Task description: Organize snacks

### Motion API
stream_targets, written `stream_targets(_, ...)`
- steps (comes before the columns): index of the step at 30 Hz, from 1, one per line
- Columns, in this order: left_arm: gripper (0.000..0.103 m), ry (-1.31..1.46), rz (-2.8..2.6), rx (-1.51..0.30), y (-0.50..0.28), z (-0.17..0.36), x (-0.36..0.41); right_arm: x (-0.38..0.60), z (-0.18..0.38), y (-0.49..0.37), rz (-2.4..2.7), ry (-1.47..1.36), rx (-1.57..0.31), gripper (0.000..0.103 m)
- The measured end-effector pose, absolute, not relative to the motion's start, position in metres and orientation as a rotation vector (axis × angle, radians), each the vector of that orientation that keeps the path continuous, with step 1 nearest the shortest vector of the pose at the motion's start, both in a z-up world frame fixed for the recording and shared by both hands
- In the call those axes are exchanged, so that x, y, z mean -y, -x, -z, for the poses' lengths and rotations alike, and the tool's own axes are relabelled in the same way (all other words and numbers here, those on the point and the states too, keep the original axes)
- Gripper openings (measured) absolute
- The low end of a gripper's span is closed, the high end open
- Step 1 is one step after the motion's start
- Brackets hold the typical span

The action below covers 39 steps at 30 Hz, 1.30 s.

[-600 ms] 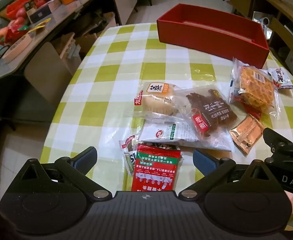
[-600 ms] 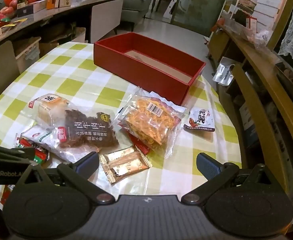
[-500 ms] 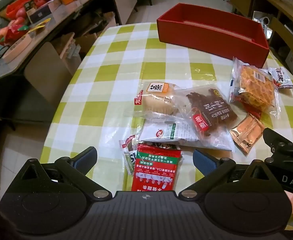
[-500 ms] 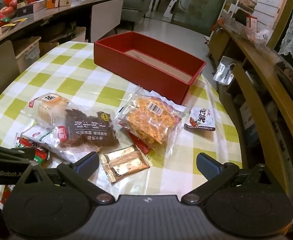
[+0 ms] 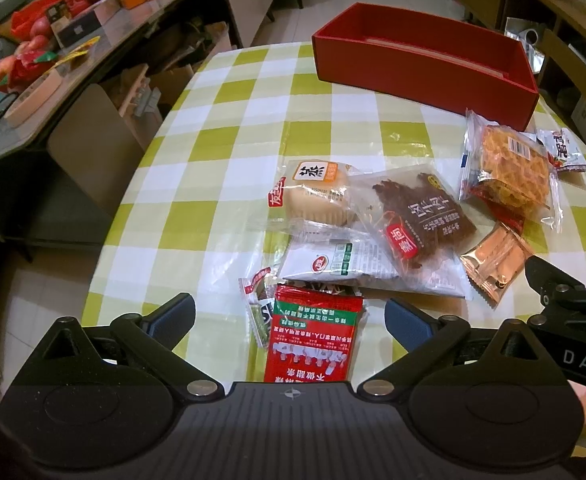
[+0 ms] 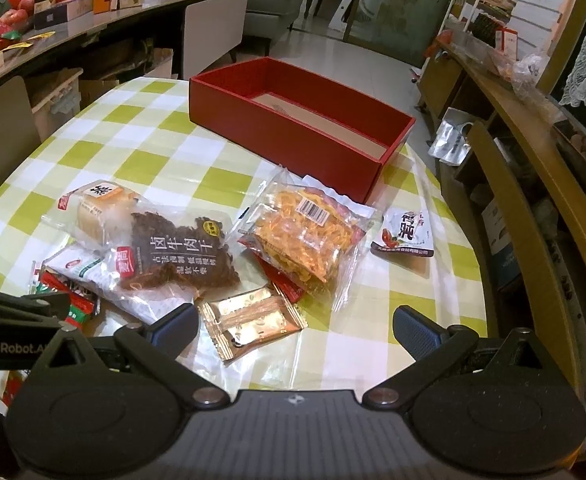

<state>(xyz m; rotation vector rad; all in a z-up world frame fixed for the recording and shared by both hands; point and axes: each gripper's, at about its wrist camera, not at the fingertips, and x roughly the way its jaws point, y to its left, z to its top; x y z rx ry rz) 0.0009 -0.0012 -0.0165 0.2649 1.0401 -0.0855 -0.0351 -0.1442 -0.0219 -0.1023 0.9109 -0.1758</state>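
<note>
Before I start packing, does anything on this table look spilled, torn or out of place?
Nothing looks spilled or torn. The snacks just lie in a loose overlapping heap: the beef jerky pack rests partly on the bread roll pack and a white packet, and all sit outside the red box, which looks empty. Both grippers are open.

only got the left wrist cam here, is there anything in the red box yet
Observer: In the right wrist view the red box shows a bare brown floor, with no snack on the part that is visible.
Operator: ok and is the right one holding anything
Observer: No. The right gripper is open and grips nothing. The gold packet lies flat on the tablecloth below the gap, nearer its left side.
</note>
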Motion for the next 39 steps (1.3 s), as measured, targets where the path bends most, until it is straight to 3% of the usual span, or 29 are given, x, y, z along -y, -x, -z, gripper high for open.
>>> stream_targets(39,0.100,-0.280,0.087,-1.053,-0.0001,0.0184,0.0027,0.1423,0.0255,0.0341,0.180,0.118,-0.892,0.103)
